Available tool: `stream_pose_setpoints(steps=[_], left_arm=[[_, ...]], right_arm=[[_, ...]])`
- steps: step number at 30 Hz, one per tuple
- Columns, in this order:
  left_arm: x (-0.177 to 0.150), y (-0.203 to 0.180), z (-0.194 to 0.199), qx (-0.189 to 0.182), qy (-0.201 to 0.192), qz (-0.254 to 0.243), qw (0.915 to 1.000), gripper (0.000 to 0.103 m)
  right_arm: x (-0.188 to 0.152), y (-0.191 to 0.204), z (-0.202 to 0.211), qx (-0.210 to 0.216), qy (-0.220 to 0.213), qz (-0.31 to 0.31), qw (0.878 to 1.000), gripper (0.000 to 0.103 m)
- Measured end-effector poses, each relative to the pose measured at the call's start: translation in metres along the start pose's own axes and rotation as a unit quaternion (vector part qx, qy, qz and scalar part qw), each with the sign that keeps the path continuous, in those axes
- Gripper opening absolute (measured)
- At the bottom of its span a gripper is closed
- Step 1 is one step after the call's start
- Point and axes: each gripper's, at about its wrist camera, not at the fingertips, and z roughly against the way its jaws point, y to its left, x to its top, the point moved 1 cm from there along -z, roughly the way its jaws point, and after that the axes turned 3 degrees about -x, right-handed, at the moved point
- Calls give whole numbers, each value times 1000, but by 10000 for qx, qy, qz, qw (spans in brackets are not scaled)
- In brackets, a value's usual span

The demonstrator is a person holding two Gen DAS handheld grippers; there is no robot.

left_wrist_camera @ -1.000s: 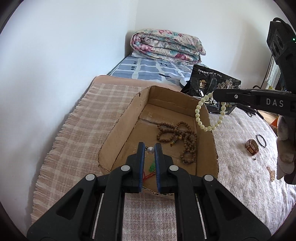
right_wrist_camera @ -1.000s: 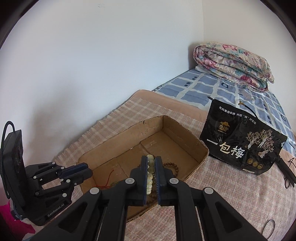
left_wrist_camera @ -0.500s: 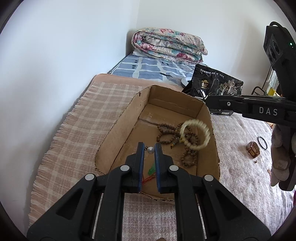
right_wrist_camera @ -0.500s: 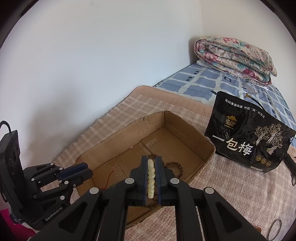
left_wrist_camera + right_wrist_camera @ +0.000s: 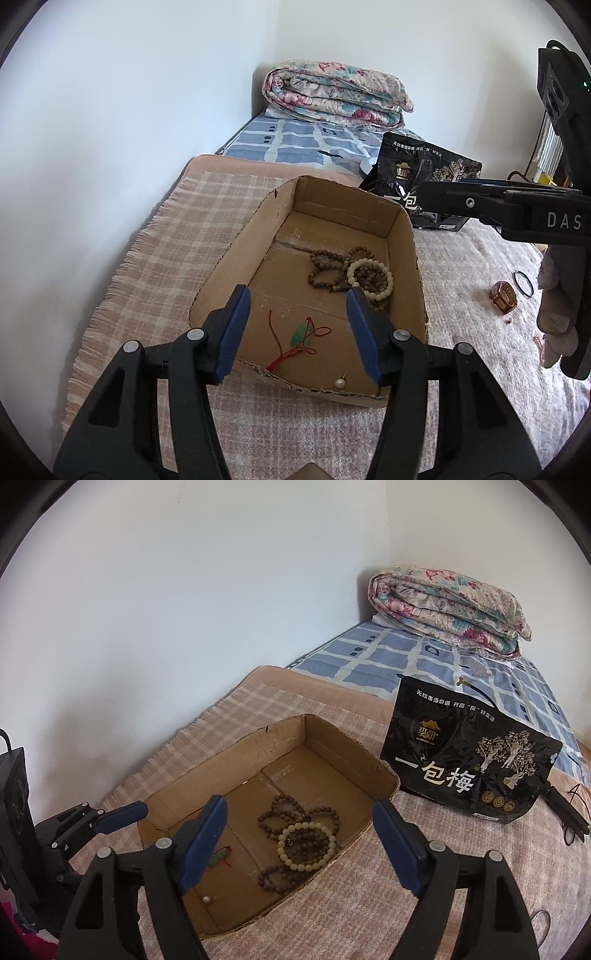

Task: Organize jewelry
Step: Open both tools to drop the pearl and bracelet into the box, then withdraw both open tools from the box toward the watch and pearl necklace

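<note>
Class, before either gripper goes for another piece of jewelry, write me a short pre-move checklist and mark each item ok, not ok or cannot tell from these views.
1. Left gripper empty, jaws just opened: ok.
2. Right gripper empty, jaws just opened: ok.
3. Cream bead bracelet inside cardboard box, lying on the brown bead strand: ok.
4. Pearl earring and green pendant on red cord inside box: ok.
5. All jewelry boxed: not ok; watch and black ring lie on the blanket.
</note>
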Motion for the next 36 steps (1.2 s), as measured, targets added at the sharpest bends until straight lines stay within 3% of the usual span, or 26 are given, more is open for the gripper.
stream_pose_setpoints(steps=[11, 23, 36], left_arm=[[4, -10, 18, 25, -99, -46, 9999, 55], [7, -32, 45, 23, -220, -138, 9997, 55], [6, -89, 55, -263, -228, -290, 9990, 56]], right_arm=[[0, -1, 27, -189, -190, 2, 9996, 102], [-9, -17, 72, -562, -375, -122, 9976, 103], [-54, -82, 146, -1293, -470, -306, 9900, 103]])
